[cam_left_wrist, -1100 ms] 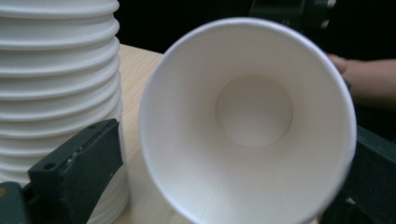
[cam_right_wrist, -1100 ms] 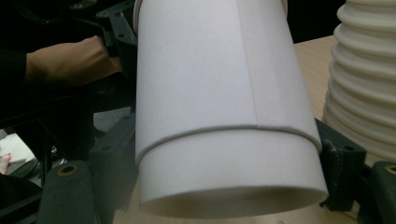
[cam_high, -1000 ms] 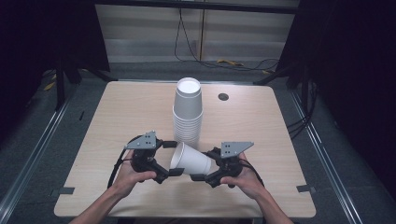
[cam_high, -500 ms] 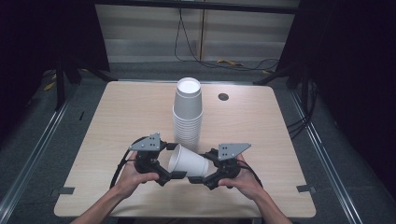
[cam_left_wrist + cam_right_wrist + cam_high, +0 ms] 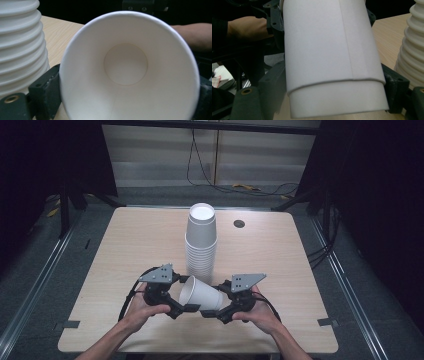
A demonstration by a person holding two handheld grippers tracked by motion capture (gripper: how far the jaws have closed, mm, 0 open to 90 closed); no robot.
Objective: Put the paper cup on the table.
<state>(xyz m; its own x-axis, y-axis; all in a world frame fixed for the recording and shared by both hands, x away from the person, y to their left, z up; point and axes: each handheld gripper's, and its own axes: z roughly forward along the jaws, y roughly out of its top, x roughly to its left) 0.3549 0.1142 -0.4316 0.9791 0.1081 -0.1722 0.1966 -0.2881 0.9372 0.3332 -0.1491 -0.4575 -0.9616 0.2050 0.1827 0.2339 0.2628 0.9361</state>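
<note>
The pale wooden table (image 5: 125, 250) with rounded corners stands on a grey floor in a dark room, black curtains at nine and three o'clock and a light panelled wall (image 5: 160, 155) at twelve o'clock. Black cables (image 5: 210, 175) hang down that wall and trail across the floor behind the table. A small round dark grommet (image 5: 239, 224) sits in the tabletop toward one o'clock from its middle. Metal rails (image 5: 35, 285) run along the floor on both sides.

A tall stack of white paper cups (image 5: 201, 240) stands upside down at the table's centre, its ribbed rims showing beside the jaws in both gripper views.

At six o'clock the person's hands hold the two black grippers facing each other, with a single white paper cup (image 5: 200, 294) lying on its side between them, lifted off the wood, mouth turned to nine o'clock. The left gripper (image 5: 181, 309) has its jaws closed against the cup's rim end, one on each side of the wall, and its camera looks straight into the cup's mouth (image 5: 126, 65). The right gripper (image 5: 212, 312) clasps the base end, its jaws pressing both sides of the cup's outer wall (image 5: 329, 57).

Compared with a second ago, the cup and both grippers sit slightly nearer the person, away from the stack, and the cup's mouth now turns more toward the left gripper. The stack has not moved.
</note>
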